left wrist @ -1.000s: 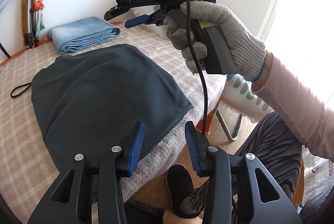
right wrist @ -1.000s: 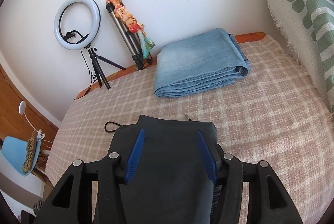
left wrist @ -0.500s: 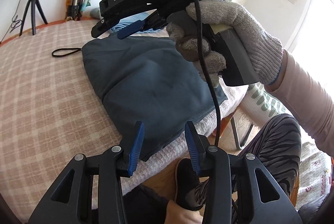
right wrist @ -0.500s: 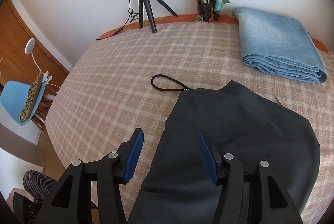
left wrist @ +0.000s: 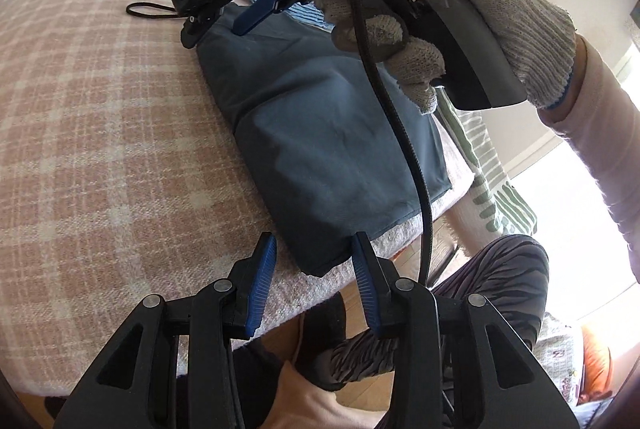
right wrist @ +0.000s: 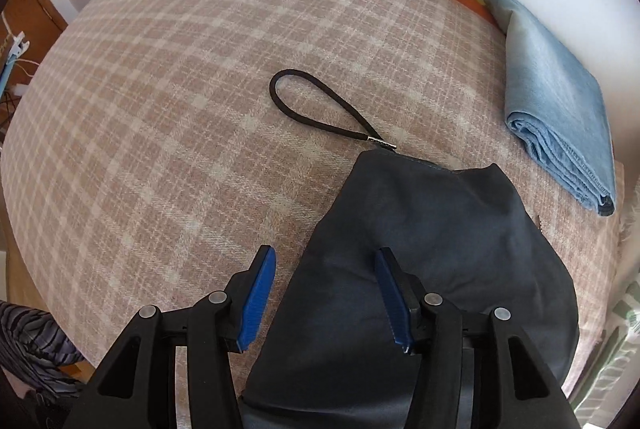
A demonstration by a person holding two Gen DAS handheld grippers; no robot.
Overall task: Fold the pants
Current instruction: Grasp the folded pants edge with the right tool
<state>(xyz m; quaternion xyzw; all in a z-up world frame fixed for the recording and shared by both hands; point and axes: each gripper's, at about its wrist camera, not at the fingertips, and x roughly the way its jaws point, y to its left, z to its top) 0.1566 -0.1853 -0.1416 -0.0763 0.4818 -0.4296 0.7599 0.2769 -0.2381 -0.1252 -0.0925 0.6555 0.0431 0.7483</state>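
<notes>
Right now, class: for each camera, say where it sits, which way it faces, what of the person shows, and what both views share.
Left wrist: on the left gripper, facing the dark pants' near corner at the bed edge; shows the gloved right hand, right gripper, sleeve, leg.
Right wrist: on the right gripper, looking down at the pants' side edge; a striped leg at lower left.
Shared: pants, plaid blanket, black cord loop. Both jaws closing, gripping nothing.

The only clear lettering is "DAS", in pale capitals on the black arm of the right gripper [left wrist: 256,15] seen from the left wrist view, while printed characters on a cloth [left wrist: 562,379] at that view's lower right are too small to read.
</notes>
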